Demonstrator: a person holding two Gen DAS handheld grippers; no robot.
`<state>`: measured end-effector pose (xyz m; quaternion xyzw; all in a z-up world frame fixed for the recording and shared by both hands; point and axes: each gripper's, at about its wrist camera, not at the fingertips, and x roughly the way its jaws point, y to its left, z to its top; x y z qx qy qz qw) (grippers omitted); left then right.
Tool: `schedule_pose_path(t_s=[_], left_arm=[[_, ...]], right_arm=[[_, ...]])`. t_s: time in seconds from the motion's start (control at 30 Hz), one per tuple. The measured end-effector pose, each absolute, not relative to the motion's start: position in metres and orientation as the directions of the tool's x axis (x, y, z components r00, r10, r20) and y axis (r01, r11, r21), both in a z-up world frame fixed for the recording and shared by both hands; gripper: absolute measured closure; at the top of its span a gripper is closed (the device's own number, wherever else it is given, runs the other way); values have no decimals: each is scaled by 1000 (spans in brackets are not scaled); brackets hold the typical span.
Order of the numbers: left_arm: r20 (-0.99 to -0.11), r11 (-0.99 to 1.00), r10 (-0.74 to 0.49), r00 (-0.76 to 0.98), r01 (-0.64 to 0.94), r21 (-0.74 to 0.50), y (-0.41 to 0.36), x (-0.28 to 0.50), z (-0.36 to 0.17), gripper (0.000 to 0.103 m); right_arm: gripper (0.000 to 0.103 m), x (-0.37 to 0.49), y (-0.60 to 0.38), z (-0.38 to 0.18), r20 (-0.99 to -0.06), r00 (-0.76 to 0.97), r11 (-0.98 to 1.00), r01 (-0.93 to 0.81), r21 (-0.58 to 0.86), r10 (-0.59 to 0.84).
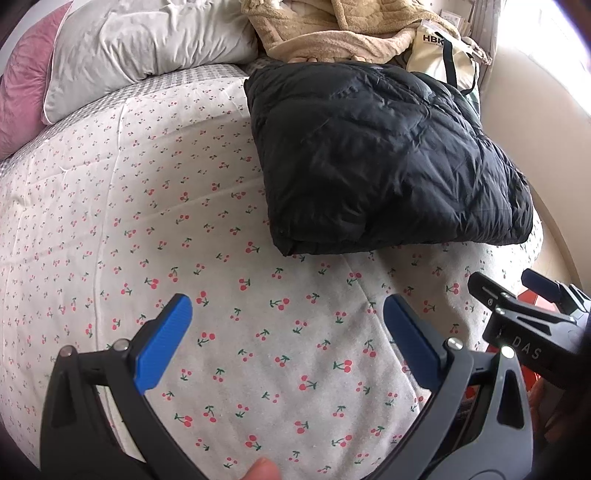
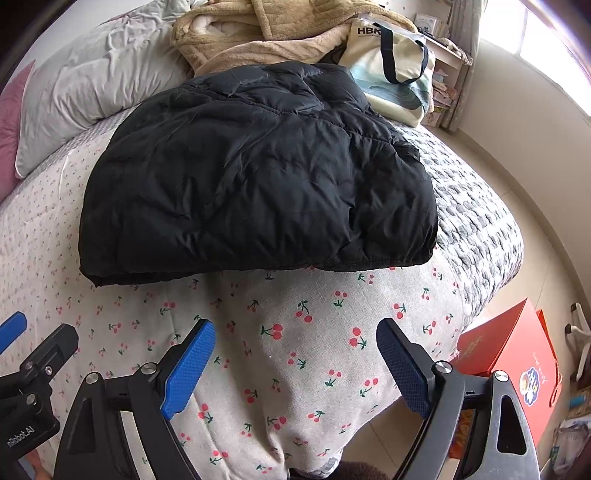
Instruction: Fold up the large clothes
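Observation:
A black puffer jacket [image 1: 384,158] [image 2: 258,173] lies folded into a thick rectangle on the cherry-print bed cover [image 1: 184,221] [image 2: 314,350]. My left gripper [image 1: 288,314] hovers open over the bare cover, short of the jacket's near edge, nothing between its blue pads. My right gripper [image 2: 295,336] is also open and empty, just in front of the jacket's near fold. In the left wrist view the right gripper [image 1: 509,288] shows at the right edge; in the right wrist view part of the left gripper [image 2: 33,347] shows at the left edge.
A grey pillow [image 1: 147,44] and pink cushion [image 1: 22,92] lie at the bed's head. A beige fleece blanket [image 2: 258,33] and a cream tote bag [image 2: 391,70] sit behind the jacket. Red boxes [image 2: 517,358] stand on the floor beside the bed's right edge.

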<state>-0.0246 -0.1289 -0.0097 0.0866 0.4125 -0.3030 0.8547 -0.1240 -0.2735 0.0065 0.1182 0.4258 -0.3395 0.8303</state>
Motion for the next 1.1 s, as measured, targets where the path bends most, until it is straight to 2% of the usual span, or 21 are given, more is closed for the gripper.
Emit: schedule_pose_path(t_s=[1.1], left_arm=[[-765, 802, -419, 490, 594, -59, -130, -28, -11, 0]], right_arm=[[13, -124, -275, 6, -791, 406, 743, 663, -89, -457]])
